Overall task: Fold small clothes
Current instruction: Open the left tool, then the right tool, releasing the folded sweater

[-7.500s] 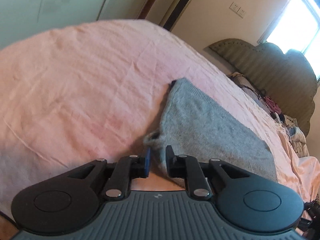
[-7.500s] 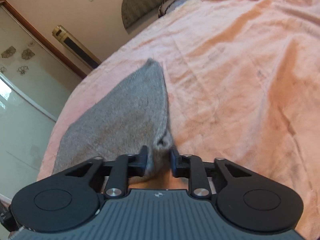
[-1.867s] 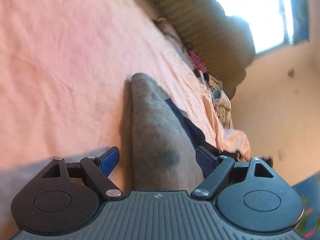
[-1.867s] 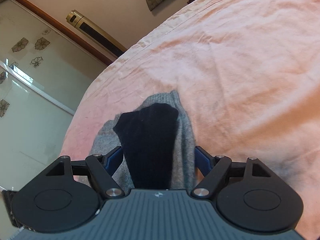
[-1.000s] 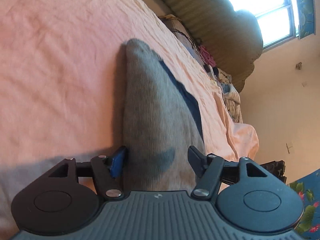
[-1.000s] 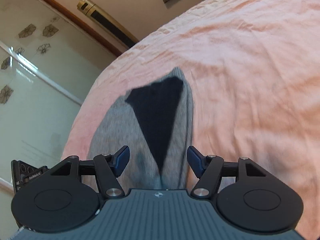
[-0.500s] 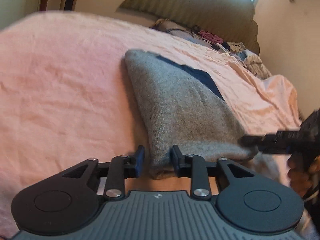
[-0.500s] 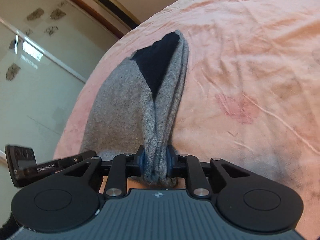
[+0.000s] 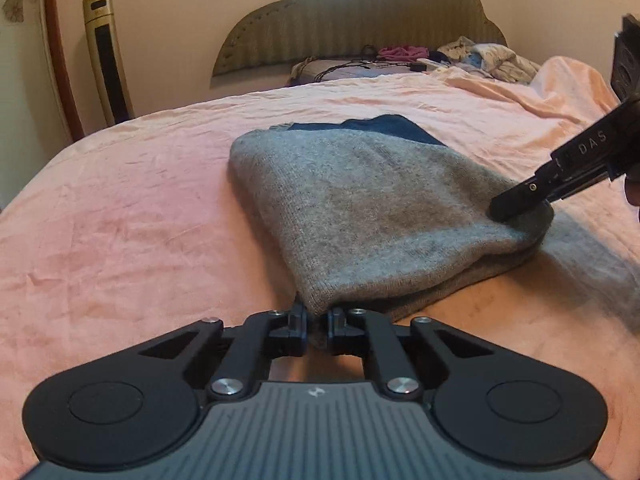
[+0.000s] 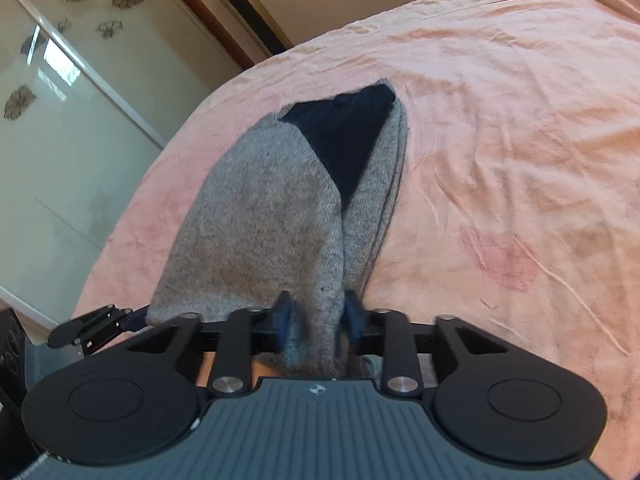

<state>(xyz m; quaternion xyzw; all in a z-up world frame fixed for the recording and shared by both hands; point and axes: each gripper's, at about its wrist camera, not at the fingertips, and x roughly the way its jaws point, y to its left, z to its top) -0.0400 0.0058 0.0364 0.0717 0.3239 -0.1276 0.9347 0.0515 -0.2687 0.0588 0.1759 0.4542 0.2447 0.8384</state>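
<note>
While both tongs (image 9: 318,330) (image 10: 316,318) pinch, sweater (image 9: 372,208) seemingly lifts.

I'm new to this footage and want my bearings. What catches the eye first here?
A grey knit garment lies folded mid-bed on the pink bedspread, a dark panel showing at its far end. Each tool pinches a near corner: the left tool and the right tool.
</note>
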